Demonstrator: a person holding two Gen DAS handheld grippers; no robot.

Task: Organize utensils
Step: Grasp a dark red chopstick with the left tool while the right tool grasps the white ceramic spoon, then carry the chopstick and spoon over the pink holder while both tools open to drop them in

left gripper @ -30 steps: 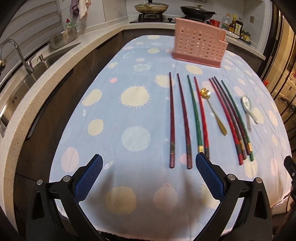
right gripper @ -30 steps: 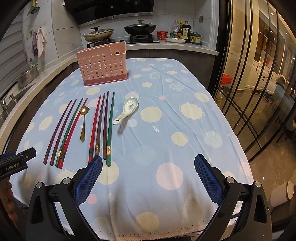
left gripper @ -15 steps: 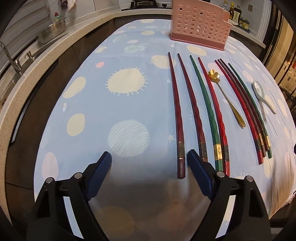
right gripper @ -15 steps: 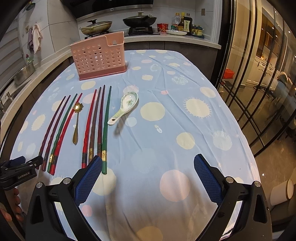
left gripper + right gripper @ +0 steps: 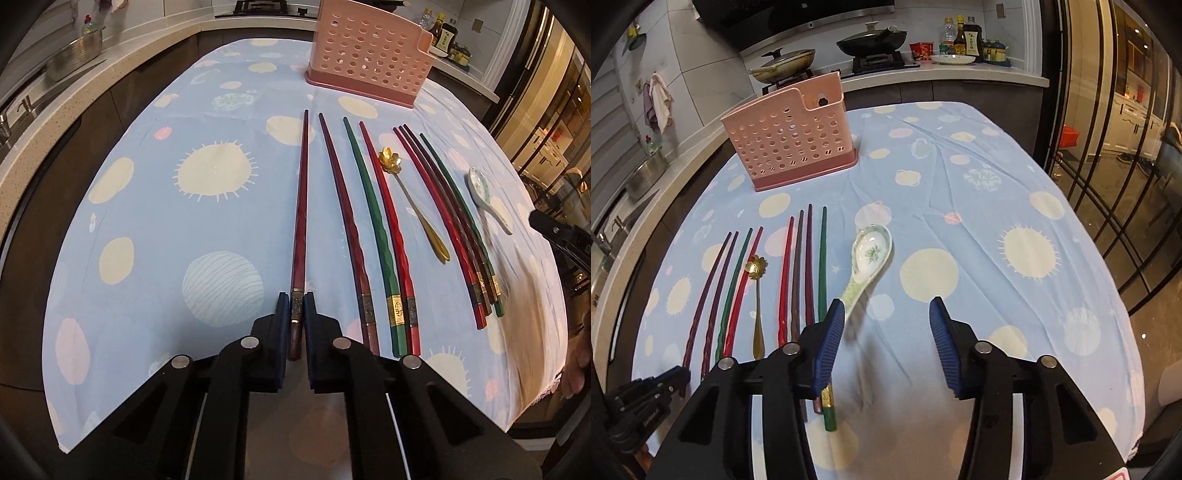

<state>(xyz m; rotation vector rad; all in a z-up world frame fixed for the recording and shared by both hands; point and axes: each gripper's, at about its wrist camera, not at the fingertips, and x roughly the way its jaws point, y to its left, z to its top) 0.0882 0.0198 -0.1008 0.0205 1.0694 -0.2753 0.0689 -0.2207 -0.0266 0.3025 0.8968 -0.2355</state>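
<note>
Closed since the earlier frame: left gripper (image 5: pixel 296 314), jaws narrowed from wide open, closing on the butt end of the leftmost chopstick (image 5: pixel 300 229), pads pressing its metal band on both sides. Chopstick flat on the tablecloth (image 5: pixel 155 221), tip aimed at the far edge. Right gripper (image 5: pixel 886 332) shifted across the cloth, jaws about half open and closing, nothing gripped between them; handle tip of the ceramic spoon (image 5: pixel 868 258) just beside its left pad (image 5: pixel 827 343). Beside the held stick, toward the right edge: a maroon, a green and a red chopstick, near edge. Gold spoon (image 5: pixel 410 199) next, flower bowl toward the far edge. Four more chopsticks (image 5: pixel 454 225) bunched side by side between gold spoon and ceramic spoon, butts touching or nearly so. Pink holder (image 5: pixel 365 55) upright at the far edge, well apart from the utensil row. Hand partly visible at the right edge of the left view.
</note>
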